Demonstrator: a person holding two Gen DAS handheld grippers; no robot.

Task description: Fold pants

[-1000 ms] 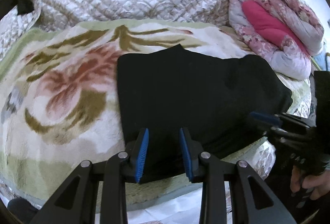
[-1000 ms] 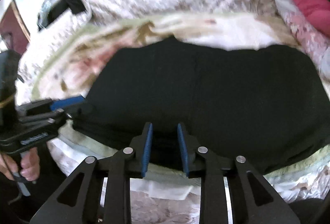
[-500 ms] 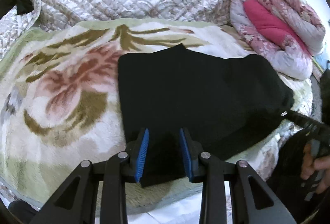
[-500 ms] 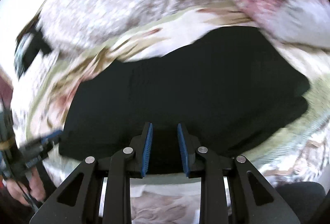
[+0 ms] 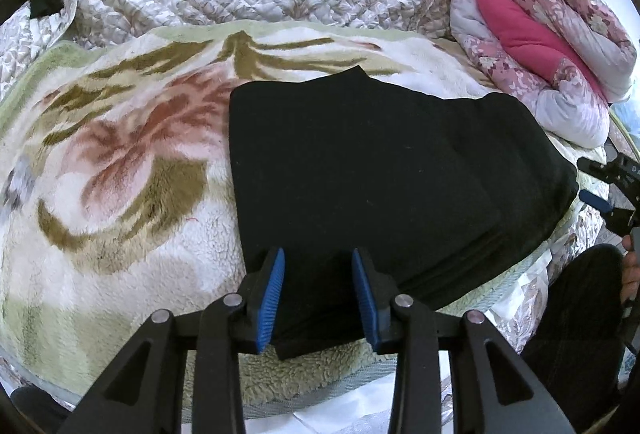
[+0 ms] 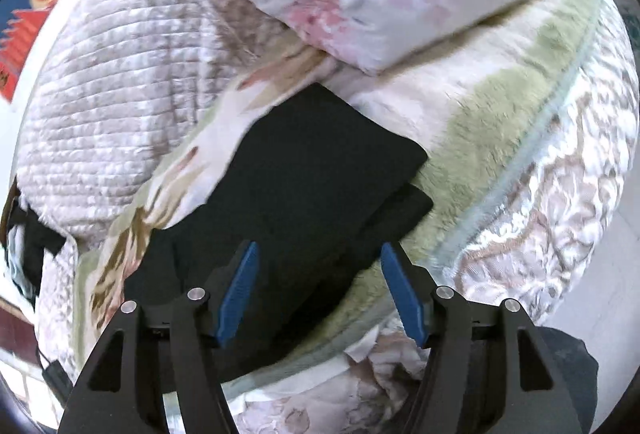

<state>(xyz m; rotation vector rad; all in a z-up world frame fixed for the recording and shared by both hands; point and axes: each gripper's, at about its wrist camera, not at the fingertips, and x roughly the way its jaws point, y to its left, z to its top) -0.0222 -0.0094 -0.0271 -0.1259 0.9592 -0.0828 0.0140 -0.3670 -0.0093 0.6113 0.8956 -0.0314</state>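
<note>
Pants lie folded on the blanket; left gripper narrowly parted over their edge, right gripper spread wide, both holding nothing

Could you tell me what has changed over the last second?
The right gripper has opened its fingers wider and swung toward the right end of the pants; seen from the left wrist, it has pulled back from the near edge to beyond that end. The left gripper has stayed put, open over the near corner. The pants lie folded on the blanket as before.
</note>
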